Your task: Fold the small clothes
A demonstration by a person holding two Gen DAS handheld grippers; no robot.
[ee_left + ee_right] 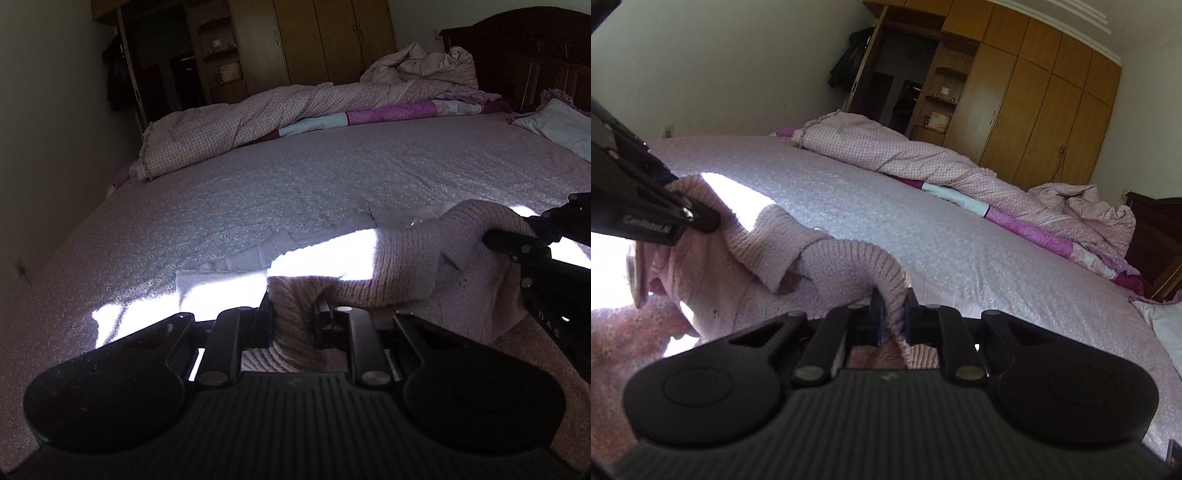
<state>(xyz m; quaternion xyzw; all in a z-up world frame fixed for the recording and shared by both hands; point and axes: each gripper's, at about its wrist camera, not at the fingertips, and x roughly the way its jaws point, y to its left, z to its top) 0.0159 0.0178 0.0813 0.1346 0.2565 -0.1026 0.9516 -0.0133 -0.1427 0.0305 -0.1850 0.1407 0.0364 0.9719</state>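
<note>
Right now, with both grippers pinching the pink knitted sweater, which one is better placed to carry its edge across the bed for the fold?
Probably neither: left gripper and right gripper each clamp the pink knitted sweater, so they should move together.

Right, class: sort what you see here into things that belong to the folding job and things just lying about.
Job: pink knitted sweater; left hand-held gripper and right hand-held gripper, each pinching it.

Lying about: checked quilt; pillow; wardrobe.
</note>
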